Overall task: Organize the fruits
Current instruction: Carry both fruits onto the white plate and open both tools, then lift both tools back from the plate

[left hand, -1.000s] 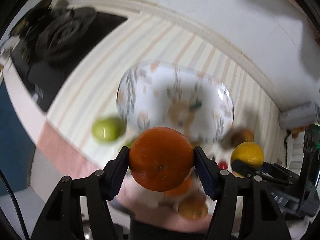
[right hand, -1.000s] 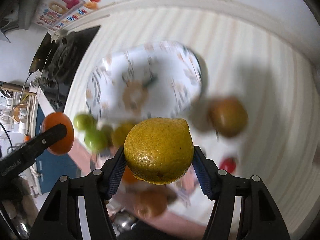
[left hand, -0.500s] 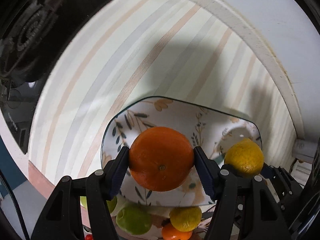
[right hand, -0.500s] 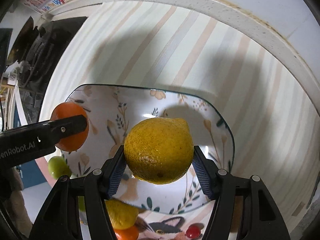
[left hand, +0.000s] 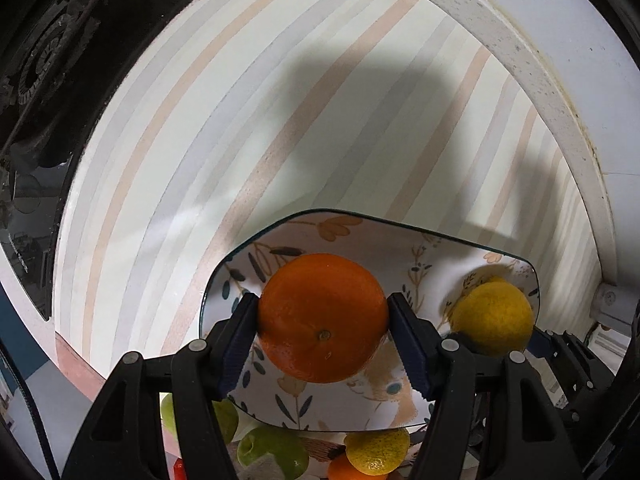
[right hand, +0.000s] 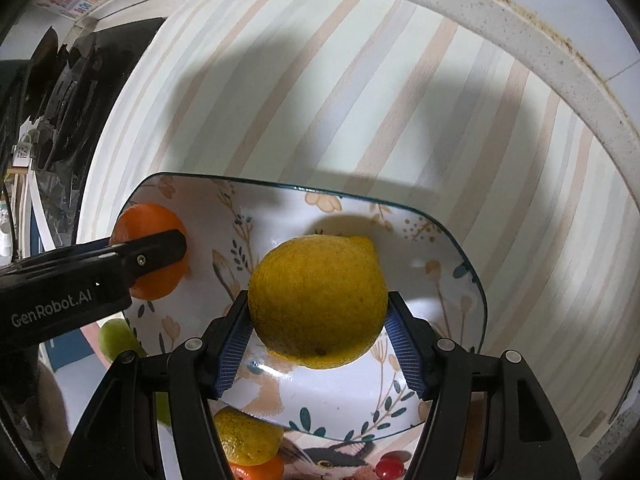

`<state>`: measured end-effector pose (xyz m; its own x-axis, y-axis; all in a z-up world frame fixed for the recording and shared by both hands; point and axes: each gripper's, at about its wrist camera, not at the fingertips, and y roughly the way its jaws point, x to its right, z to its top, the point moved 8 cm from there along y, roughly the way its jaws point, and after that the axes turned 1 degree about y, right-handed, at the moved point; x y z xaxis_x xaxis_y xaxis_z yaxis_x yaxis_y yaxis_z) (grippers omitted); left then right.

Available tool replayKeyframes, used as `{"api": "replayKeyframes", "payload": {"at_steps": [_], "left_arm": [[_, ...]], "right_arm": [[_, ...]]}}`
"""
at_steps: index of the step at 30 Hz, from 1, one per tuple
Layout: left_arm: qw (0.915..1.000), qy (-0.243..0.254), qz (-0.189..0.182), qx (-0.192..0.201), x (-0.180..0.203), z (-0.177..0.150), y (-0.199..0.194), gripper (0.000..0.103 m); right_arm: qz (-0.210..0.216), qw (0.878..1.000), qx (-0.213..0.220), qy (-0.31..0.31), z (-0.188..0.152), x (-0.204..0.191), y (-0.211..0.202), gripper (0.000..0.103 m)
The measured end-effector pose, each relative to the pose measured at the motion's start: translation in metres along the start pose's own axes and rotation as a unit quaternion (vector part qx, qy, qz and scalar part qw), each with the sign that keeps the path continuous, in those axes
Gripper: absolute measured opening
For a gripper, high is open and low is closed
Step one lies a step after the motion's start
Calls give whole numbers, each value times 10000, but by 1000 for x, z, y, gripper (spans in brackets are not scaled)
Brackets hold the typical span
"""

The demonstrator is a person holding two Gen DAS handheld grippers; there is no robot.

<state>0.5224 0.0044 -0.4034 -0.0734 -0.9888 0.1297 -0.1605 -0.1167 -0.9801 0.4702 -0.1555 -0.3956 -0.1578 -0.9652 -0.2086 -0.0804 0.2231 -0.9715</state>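
My left gripper point(left hand: 322, 326) is shut on an orange point(left hand: 322, 316) and holds it over the left part of a floral plate point(left hand: 360, 236). My right gripper point(right hand: 318, 322) is shut on a lemon point(right hand: 316, 300) over the middle of the same plate point(right hand: 432, 240). The lemon also shows at the right in the left wrist view point(left hand: 494, 318). The orange and the left gripper's finger show at the left in the right wrist view point(right hand: 150, 252). Whether either fruit touches the plate I cannot tell.
The plate lies on a striped mat point(left hand: 240, 120). Near me, below the plate, lie green apples point(left hand: 272, 452), another lemon point(left hand: 378, 454), a small orange point(right hand: 260, 472) and a red fruit point(right hand: 388, 468). A black stove point(left hand: 48, 40) is at the left. The wall edge point(right hand: 520, 28) curves behind.
Both grippers have moved forward and down with their fruits, from above the loose fruit to low over the plate. The plate now fills the lower part of both views.
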Motion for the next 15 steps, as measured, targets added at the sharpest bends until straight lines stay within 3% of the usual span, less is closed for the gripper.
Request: {"api": "replayKeyframes", "payload": {"at_steps": [3,5,11,15], "left_arm": [[10000,-57,29,10,-4,-1,2,65],[9999,-50,38,103,-8,-2,-1,94],[9992,4,54,395,-4,-7,-23,95],[9975,125,272,640,-5,-23,-44,95]], "right_arm": [[9,10000,42,48,7,7,-6,88],[-20,10000,60,67,7,11,-11,91],[-172,9997,196,27,-7,17,-29,91],[-293,9989,356,-20,-25,23,-45,91]]}}
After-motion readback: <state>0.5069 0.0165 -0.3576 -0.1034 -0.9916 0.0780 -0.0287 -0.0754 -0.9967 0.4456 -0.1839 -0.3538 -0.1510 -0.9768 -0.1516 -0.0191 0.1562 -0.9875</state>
